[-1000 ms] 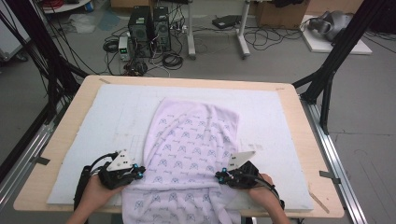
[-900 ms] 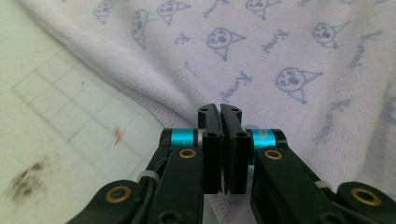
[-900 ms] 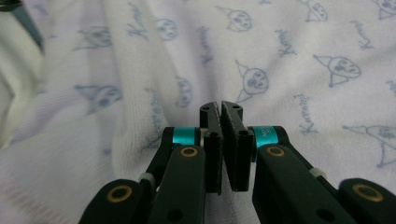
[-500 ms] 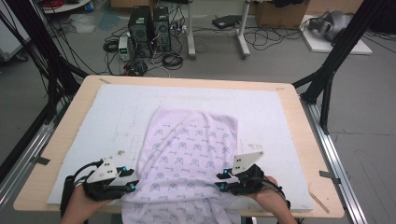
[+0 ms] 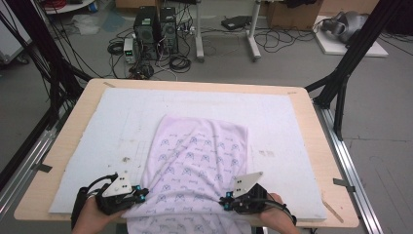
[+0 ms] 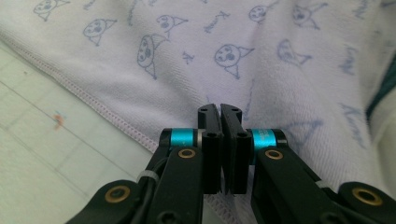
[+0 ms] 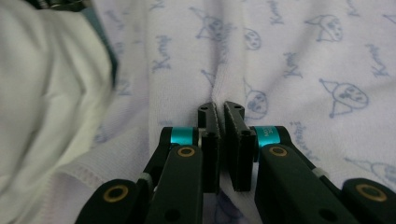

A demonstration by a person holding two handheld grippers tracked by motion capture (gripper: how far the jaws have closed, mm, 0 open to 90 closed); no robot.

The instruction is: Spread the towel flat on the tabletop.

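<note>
Towel (image 7: 299, 56) print: cursive word, looks like "Kuromi", not sure; turquoise ring (image 7: 270, 135) has tiny print, unreadable.

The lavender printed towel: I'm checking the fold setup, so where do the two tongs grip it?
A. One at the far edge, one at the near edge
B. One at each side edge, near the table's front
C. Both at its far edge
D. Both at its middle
B: in the high view the left tongs and right tongs are each shut on a side edge of the lavender printed towel, near the table's front.
</note>
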